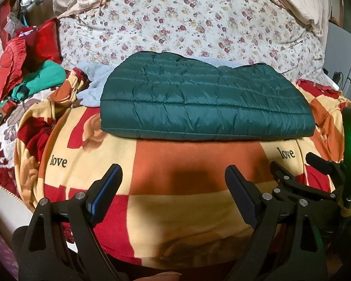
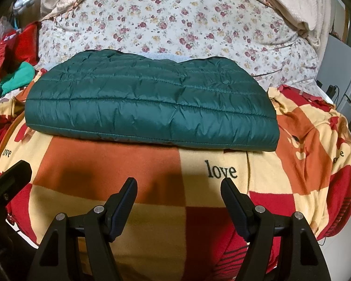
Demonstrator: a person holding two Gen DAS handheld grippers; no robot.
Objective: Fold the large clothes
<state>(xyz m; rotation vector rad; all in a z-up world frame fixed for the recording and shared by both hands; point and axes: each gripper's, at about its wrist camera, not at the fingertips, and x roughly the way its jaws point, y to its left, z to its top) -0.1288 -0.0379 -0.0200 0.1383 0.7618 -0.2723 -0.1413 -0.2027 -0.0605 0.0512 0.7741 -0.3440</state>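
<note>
Setting: a bed covered by a checked blanket (image 1: 194, 208) in red, orange and cream, printed with the word "love"; a floral quilt (image 1: 180, 21) is heaped behind it.
Jacket: a dark green quilted jacket (image 1: 206, 103) lies on the blanket, ahead of both tongs, already doubled into a flat, wide rectangle with its near edge straight.
Underneath: a pale blue fleece (image 1: 93, 86) shows at the jacket's far left, partly under it.
Left tongs: the left tongs (image 1: 173, 175) are wide apart and hold nothing, hovering over the blanket short of the jacket.
Right tongs: the right tongs (image 2: 179, 182) are also apart and hold nothing, beside the left ones.
Side pile: red and green clothes (image 1: 35, 70) sit heaped at the left.
Step in hand: probably one more fold, or finishing.
Doing it well: take the two near corners together, pinching every layer; the slippery padded fabric likely springs back, so lift evenly and press the crease flat.
</note>
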